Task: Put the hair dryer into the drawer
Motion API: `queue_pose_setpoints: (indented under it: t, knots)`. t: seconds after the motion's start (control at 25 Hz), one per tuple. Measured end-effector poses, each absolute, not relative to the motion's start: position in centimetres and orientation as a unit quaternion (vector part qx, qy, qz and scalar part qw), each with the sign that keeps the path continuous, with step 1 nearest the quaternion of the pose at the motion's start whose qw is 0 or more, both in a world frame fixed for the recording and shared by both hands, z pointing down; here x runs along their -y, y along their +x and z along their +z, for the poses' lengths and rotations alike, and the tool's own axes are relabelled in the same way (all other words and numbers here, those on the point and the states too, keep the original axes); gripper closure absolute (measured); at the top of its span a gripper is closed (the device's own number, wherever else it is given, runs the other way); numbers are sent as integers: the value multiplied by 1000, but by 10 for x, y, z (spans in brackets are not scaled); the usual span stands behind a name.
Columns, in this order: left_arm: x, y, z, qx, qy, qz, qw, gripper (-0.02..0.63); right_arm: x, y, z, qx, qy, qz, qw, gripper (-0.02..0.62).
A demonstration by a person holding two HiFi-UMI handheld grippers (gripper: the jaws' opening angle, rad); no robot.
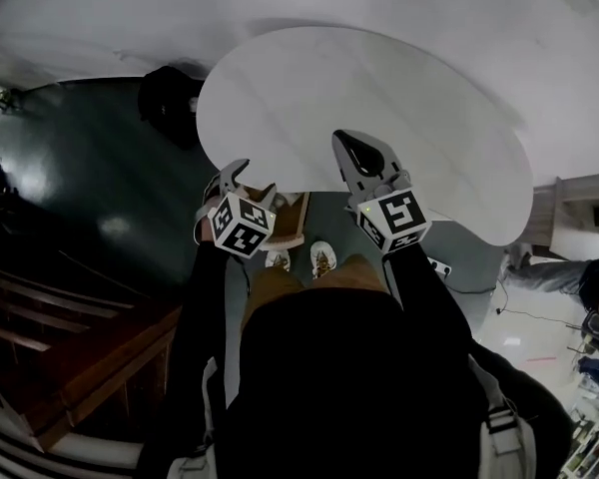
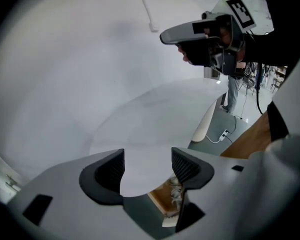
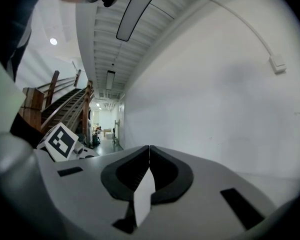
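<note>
- Left hand-held gripper [image 2: 147,165]: I hold it low at the near edge of the counter [image 1: 379,78]. Its jaws stand wide apart and nothing is between them. Through the gap its own view shows only the counter's bare white top.
- Right hand-held gripper [image 3: 149,155]: I hold it above the counter's near part, to the right of the left one and well apart from it. Its jaws are closed tip to tip and nothing is clamped in them. Its own view looks along a white wall [image 3: 215,84] and down a corridor.
- Marker cubes: one [image 1: 242,226] sits on the left hand-held gripper and one [image 1: 394,218] on the right, both at my wrists in the head view.
- Counter: a round white top that carries nothing I can see. It stands against the white wall over a dark green floor [image 1: 70,168].
- Wooden frame [image 1: 292,216]: a light brown, box-like piece below the counter's near edge, just beside the left hand-held gripper. I cannot tell whether it is the drawer.
- Hair dryer: I cannot tell from any of the three views where it lies.
- My shoes [image 1: 322,258]: pale, on the floor under the counter's edge, between my two arms.
- Dark rounded object [image 1: 170,103]: on the floor at the counter's far left. It is too dark to identify.
- Wooden stair rails [image 1: 70,337]: at the lower left in the head view.
</note>
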State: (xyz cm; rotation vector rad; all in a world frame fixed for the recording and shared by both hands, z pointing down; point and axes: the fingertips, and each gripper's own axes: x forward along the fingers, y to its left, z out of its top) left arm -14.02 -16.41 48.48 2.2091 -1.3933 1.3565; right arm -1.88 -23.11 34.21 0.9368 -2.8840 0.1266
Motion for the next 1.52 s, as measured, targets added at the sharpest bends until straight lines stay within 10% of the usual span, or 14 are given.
queue_pose_setpoints:
  t: [0.76, 1.12, 1.52]
  knots:
    - [200, -180, 277, 518, 834, 186, -39, 302, 211, -75, 276, 907, 421, 7, 11, 569]
    - [184, -181, 238, 543, 828, 104, -90, 580, 194, -77, 267, 895, 446, -3, 11, 569]
    - [181, -187, 233, 550, 827, 74, -88, 592, 189, -80, 263, 892, 452, -4, 10, 569]
